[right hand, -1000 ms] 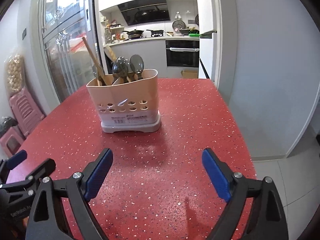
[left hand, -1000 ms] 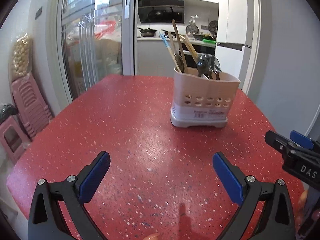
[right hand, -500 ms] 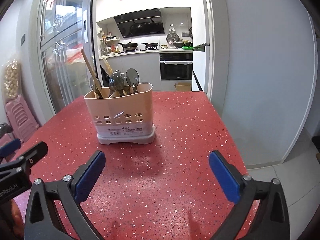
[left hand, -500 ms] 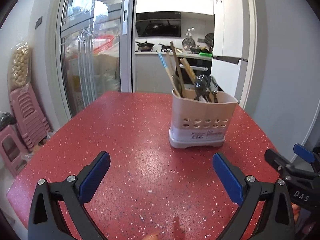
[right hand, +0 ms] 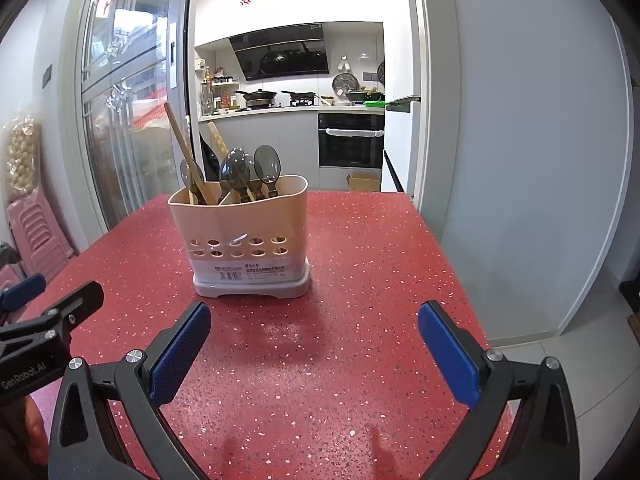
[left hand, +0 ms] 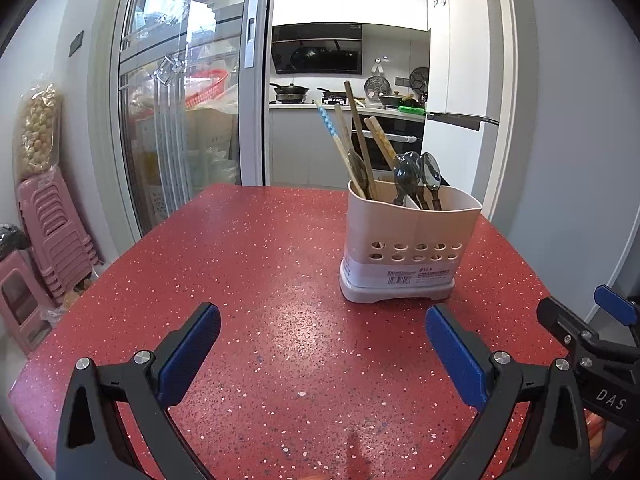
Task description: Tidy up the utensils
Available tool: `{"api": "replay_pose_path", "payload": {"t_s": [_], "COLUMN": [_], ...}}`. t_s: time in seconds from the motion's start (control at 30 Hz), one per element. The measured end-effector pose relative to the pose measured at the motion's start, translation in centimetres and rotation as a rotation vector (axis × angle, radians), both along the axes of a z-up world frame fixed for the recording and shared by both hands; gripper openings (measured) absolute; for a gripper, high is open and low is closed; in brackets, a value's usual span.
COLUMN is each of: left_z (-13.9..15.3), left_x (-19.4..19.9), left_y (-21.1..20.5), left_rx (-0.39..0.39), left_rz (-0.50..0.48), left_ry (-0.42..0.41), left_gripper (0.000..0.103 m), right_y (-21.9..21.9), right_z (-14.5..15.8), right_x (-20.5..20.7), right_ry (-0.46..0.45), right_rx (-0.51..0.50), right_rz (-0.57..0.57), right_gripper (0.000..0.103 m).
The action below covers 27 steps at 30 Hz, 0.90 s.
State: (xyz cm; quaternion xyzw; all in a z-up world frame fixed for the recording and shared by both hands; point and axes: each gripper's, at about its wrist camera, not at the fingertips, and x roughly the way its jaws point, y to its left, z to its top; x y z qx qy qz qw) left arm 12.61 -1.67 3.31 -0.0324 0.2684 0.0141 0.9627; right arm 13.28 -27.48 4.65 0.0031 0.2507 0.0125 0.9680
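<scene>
Both grippers are hanging wide open over the red speckled table (left hand: 248, 264), nothing in either one. Left gripper (left hand: 322, 350) sits back near the table's near edge, right gripper (right hand: 314, 344) alongside it. The beige utensil holder (left hand: 408, 248) stands upright further back on the table, well apart from both. It has 2 compartments: wooden chopsticks (left hand: 358, 136) plus 1 spoon lean in the left one, and a bunch of dark spoons (right hand: 244, 172) stick up bowl-first from the right one.
</scene>
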Motion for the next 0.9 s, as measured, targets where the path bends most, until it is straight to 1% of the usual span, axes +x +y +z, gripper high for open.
{"api": "replay_pose_path", "payload": {"t_s": [0.9], "left_z": [-0.47], "left_x": [0.04], "left_y": [-0.23], "left_rx": [0.009], "left_rz": [-0.005], "left_ry": [0.023], "left_gripper": [0.103], "right_y": [0.33], "right_z": [0.04], "right_x": [-0.04], "right_ry": [-0.004], "right_rx": [0.006], "right_rz": [0.012], "right_gripper": [0.103]}}
